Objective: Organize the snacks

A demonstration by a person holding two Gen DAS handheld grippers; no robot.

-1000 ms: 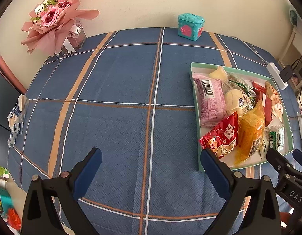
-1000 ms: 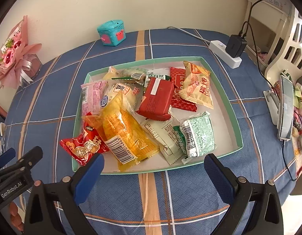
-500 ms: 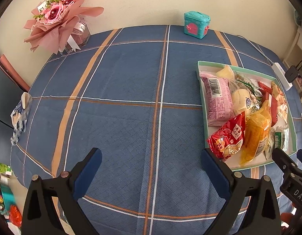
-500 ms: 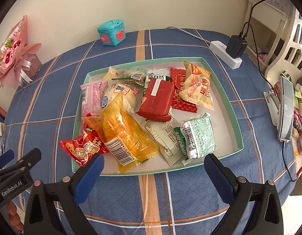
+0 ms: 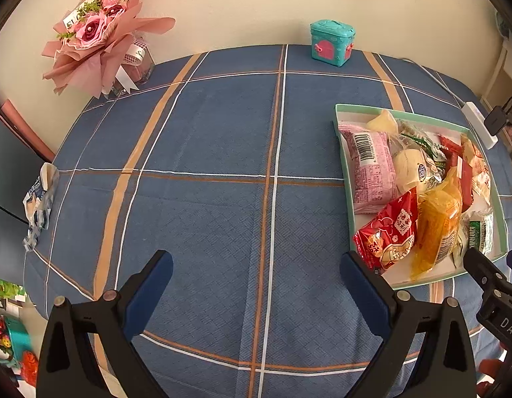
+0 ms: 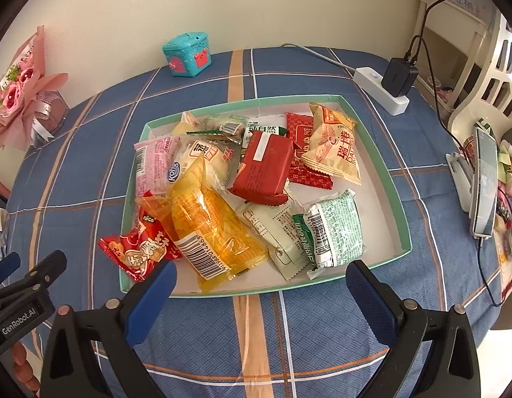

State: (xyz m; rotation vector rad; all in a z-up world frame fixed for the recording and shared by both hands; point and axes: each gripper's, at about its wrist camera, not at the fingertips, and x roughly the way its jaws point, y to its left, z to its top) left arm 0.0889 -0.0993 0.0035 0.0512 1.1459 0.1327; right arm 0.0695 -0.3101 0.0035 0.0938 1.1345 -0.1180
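While I hold both claws above the blue plaid tablecloth (image 5: 206, 139), each stands wide with nothing between its blue pads. My left gripper (image 5: 256, 268) hangs over bare cloth, with the green-rimmed tray (image 5: 347, 179) off to its right. My right gripper (image 6: 260, 277) sits just short of the tray's near rim (image 6: 222, 293). Inside, the snacks lie heaped: an orange packet (image 6: 216, 229) overlaps a red packet (image 6: 139, 248) that pokes over the left rim; a brick-red pack (image 6: 264, 165) rests mid-tray, a green-and-white pack (image 6: 335, 229) near the front. A teal box (image 6: 187, 53) stands by the wall.
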